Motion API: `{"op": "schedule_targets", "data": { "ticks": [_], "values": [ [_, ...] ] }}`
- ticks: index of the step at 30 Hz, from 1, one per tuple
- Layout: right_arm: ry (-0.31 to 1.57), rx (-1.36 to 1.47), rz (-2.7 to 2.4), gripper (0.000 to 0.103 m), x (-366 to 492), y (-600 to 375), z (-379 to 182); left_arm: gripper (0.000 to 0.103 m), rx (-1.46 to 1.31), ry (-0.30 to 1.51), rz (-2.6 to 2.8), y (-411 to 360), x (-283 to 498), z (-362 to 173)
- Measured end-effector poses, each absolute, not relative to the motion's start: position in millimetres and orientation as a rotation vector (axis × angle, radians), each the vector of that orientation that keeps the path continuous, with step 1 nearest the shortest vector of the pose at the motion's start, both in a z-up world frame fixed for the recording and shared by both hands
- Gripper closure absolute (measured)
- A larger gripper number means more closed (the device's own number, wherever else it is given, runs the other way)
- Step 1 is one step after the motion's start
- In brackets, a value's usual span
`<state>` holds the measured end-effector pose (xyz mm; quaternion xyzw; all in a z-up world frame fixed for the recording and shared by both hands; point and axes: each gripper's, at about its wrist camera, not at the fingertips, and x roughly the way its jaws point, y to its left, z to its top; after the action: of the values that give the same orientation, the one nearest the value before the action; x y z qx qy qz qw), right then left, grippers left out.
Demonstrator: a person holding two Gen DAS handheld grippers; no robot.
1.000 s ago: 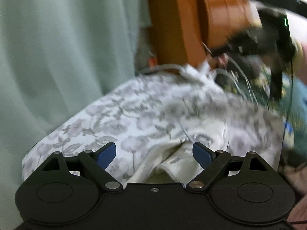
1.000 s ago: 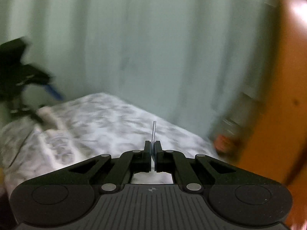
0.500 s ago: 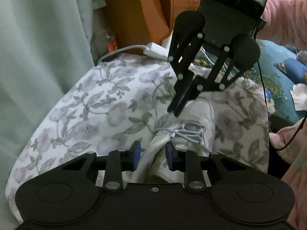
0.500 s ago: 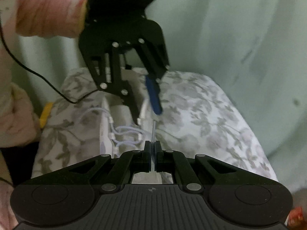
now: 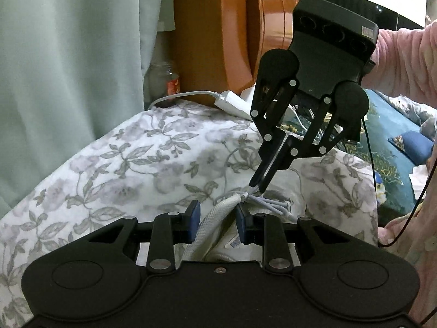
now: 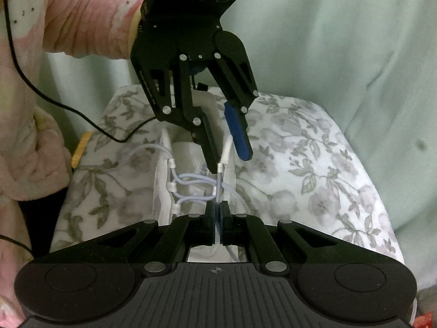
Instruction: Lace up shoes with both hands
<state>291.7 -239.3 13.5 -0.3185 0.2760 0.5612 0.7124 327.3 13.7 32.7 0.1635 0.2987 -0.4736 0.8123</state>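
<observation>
Right wrist view: a floral bed (image 6: 314, 164) carries a white shoe (image 6: 164, 191) with pale laces (image 6: 191, 180) crossed through its upper eyelets. Left gripper (image 6: 228, 150) hangs over the tongue, part open, its pads either side of the collar and holding nothing I can make out. Right gripper (image 6: 217, 218) is closed on the lace tip (image 6: 217, 191), aimed at an eyelet (image 6: 220, 167). Risks, as I judge them: the thin tip slipping from the pinch, or missing the hole because the unclamped shoe shifts on soft bedding.
</observation>
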Motion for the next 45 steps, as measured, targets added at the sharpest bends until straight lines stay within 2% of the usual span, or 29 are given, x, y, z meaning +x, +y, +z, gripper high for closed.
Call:
{"op": "schedule_targets", "data": {
  "ticks": [31, 45],
  "values": [
    [0.581, -0.763, 1.245, 0.101, 290.8, -235.6, 15.4, 0.076, 0.296, 0.649, -0.966, -6.4, 297.3, 33.2],
    [0.637, -0.714, 1.125, 0.101, 280.4, -222.1, 18.8, 0.076, 0.298, 0.637, -0.966, 0.1, 270.8, 38.0]
  ]
}}
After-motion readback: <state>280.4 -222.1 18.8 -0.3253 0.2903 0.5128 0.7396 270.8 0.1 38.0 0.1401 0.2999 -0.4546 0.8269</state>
